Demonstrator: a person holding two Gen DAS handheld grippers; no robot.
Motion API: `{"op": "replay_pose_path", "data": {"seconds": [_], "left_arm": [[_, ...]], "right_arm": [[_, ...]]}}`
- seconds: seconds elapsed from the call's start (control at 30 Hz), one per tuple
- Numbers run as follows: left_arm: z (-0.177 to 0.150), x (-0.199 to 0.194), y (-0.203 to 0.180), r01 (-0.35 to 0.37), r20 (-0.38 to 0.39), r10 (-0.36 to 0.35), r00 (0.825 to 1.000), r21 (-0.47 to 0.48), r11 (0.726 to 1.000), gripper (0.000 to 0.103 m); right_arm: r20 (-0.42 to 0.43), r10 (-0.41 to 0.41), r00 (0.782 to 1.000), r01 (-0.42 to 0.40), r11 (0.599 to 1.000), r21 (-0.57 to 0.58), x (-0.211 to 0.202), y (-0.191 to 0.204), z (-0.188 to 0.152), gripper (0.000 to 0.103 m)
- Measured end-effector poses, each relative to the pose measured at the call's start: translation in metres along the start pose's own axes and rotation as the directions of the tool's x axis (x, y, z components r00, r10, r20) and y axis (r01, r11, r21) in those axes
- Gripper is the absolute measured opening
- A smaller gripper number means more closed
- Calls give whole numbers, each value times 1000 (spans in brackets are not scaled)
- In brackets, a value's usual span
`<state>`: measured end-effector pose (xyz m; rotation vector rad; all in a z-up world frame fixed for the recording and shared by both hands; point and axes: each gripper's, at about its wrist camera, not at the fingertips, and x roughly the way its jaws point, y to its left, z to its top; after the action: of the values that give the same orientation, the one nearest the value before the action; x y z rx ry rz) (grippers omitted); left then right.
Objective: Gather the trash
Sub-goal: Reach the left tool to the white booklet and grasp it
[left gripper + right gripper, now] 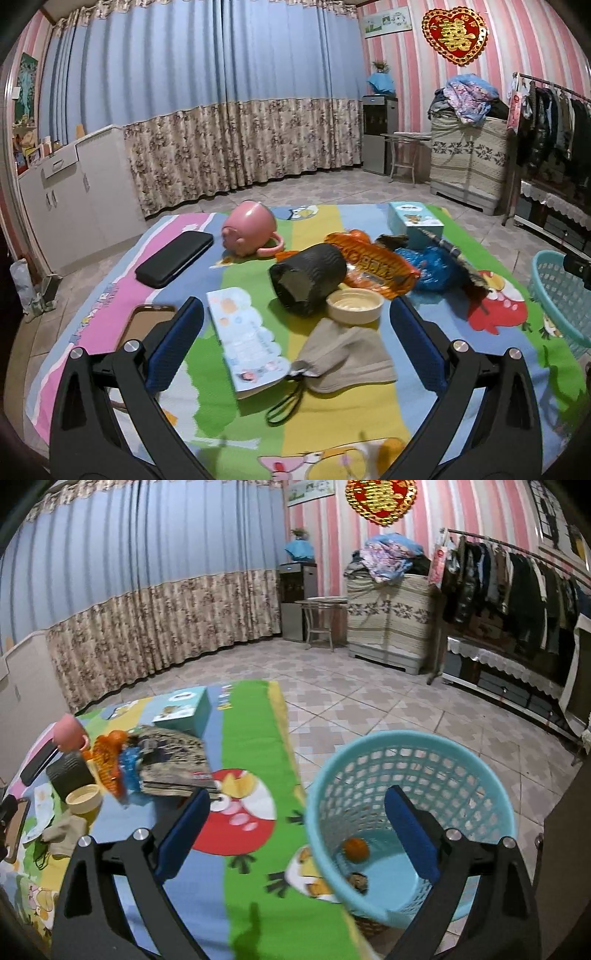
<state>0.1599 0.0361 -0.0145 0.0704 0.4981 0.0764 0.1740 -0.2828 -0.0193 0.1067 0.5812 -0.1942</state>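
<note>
On the cartoon-print mat (325, 435) lies a heap: an orange snack wrapper (373, 262), a crumpled blue plastic bag (432, 269), a black ribbed cylinder (306, 277) on its side and a cream round lid (354, 304). My left gripper (295, 343) hangs open over the near part of the mat, above a beige cloth (347, 362), holding nothing. My right gripper (295, 830) is open and empty at the rim of the turquoise basket (410, 760). Inside the basket lie an orange ball (355, 849) and a brownish crumpled scrap (357, 880).
Also on the mat are a pink pig-shaped cup (249, 229), a black case (173, 264), a phone (147, 325), a booklet (243, 339), a teal tissue box (413, 221) and a folded printed paper (173, 764). Tiled floor (369, 701) surrounds the mat; a clothes rack (517, 590) stands right.
</note>
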Motion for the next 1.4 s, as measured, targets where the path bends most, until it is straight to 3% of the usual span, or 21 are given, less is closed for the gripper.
{"op": "replay_pose_path", "data": {"seconds": [0.37, 0.7, 1.1, 1.3, 1.4], "left_arm": [[-7, 7, 42, -15, -27, 14, 1000, -30, 999, 97], [-14, 14, 74, -16, -45, 13, 999, -57, 998, 97], [-22, 37, 72, 44, -106, -48, 993, -41, 998, 97], [-22, 51, 57, 83, -149, -79, 986, 20, 996, 97], [-18, 65, 60, 100, -184, -99, 978, -7, 995, 96]], "right_arm": [[-35, 57, 998, -58, 997, -49, 2, 52, -11, 94], [-54, 44, 998, -52, 986, -156, 6, 89, -22, 93], [-109, 38, 993, -52, 991, -122, 21, 87, -24, 93], [-115, 26, 993, -42, 990, -135, 26, 89, -24, 93], [-121, 12, 993, -30, 989, -146, 29, 90, -26, 93]]}}
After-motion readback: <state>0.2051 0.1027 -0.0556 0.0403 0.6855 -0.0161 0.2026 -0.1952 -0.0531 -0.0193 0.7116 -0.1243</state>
